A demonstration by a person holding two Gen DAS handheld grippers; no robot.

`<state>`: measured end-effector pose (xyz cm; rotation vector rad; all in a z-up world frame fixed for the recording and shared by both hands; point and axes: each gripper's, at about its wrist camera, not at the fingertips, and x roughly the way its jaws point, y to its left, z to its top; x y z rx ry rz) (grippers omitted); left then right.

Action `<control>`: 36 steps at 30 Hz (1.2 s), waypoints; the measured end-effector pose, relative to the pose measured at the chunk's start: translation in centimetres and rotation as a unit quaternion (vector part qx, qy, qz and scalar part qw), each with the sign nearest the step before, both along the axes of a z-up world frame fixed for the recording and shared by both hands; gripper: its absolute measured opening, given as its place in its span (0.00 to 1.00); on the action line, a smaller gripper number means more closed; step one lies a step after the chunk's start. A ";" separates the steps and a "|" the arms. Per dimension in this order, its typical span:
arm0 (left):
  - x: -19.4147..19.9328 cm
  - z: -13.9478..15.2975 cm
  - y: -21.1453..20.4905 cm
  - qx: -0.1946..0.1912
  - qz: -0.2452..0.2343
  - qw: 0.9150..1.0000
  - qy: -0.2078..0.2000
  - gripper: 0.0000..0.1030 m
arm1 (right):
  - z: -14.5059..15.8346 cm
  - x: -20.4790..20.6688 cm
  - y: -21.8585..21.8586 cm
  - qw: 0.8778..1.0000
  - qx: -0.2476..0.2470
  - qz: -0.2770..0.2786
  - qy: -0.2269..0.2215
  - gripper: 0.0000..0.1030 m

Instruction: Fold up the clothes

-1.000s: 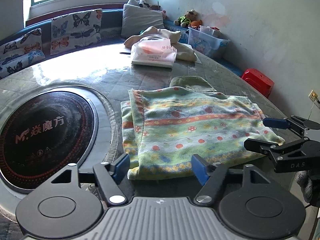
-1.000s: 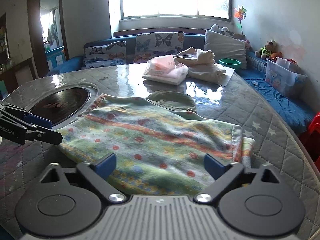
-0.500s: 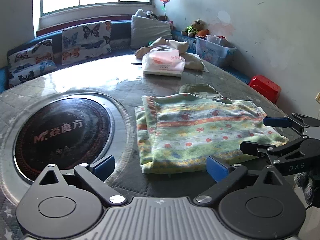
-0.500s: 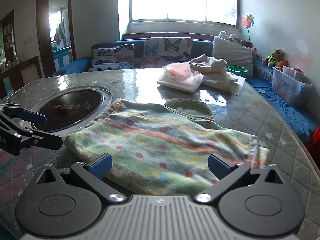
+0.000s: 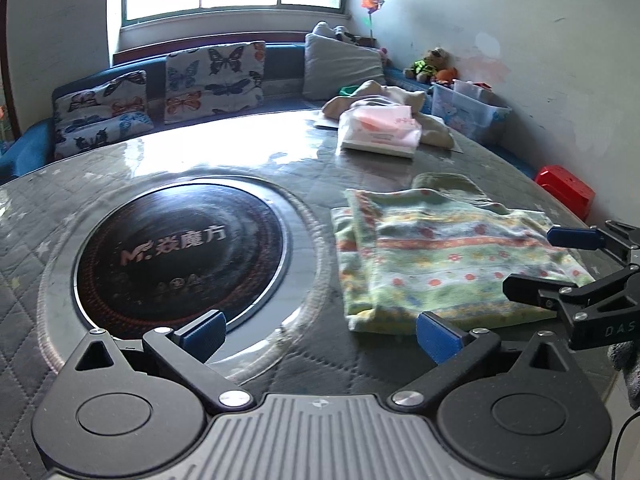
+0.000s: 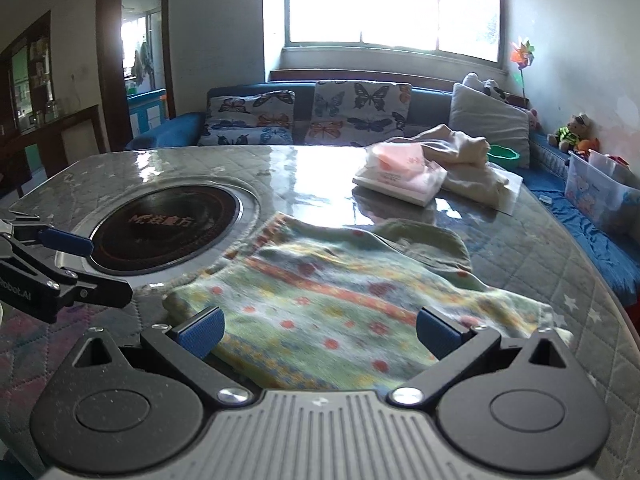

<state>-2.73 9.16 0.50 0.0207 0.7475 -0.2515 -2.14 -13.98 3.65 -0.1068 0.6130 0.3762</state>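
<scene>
One folded garment (image 5: pixel 448 256) of soft, nubby knit lies flat on the bench (image 5: pixel 248 148), just right of the round black glass hob (image 5: pixel 180 248) set into the top. Its cloth is pale green with orange and blue bands, small red dots and flower shapes; the layers are stacked into a rough rectangle with a doubled edge on the side facing the hob. An olive-green piece of cloth (image 5: pixel 444 184) peeks out from under its far edge.

Neither tool holds any of it. The left tool (image 5: pixel 320 334) stands wide, its ribbed blue pads empty above the quilted, star-printed bench cover under a glossy clear sheet, near the garment's near corner. The right tool (image 6: pixel 320 332) is likewise spread wide, with the garment's near edge below and between its pads but not pinched.

Farther back on the bench sit a crinkly pink plastic pack (image 5: pixel 380 130) and a rumpled cream cloth (image 5: pixel 400 100). Beyond, a blue sofa carries butterfly-print cushions (image 5: pixel 216 76) and a plain grey pillow (image 5: pixel 340 64); a red plastic stool (image 5: pixel 564 196) stands by the wall.
</scene>
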 end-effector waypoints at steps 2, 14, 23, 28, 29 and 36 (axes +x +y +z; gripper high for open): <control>0.0 0.1 0.4 0.000 0.008 1.000 -0.002 1.00 | 0.3 0.2 0.6 1.000 -0.001 0.007 -0.003 1.00; 0.4 1.3 3.5 0.007 0.060 0.998 -0.021 1.00 | 1.8 2.3 5.3 0.998 0.010 0.059 -0.022 1.00; 1.6 2.6 6.0 0.014 0.099 0.994 -0.041 1.00 | 3.5 4.9 9.1 0.995 0.030 0.087 -0.029 1.00; 1.9 2.5 7.3 0.020 0.123 0.991 -0.041 1.00 | 3.1 6.1 11.2 0.994 0.049 0.097 -0.026 1.00; 2.0 2.4 7.6 0.022 0.129 0.991 -0.040 1.00 | 2.8 6.3 11.7 0.994 0.052 0.097 -0.026 1.00; 2.0 1.0 10.2 0.034 0.173 0.984 -0.025 1.00 | 0.6 7.3 13.9 0.994 0.063 0.086 -0.003 1.00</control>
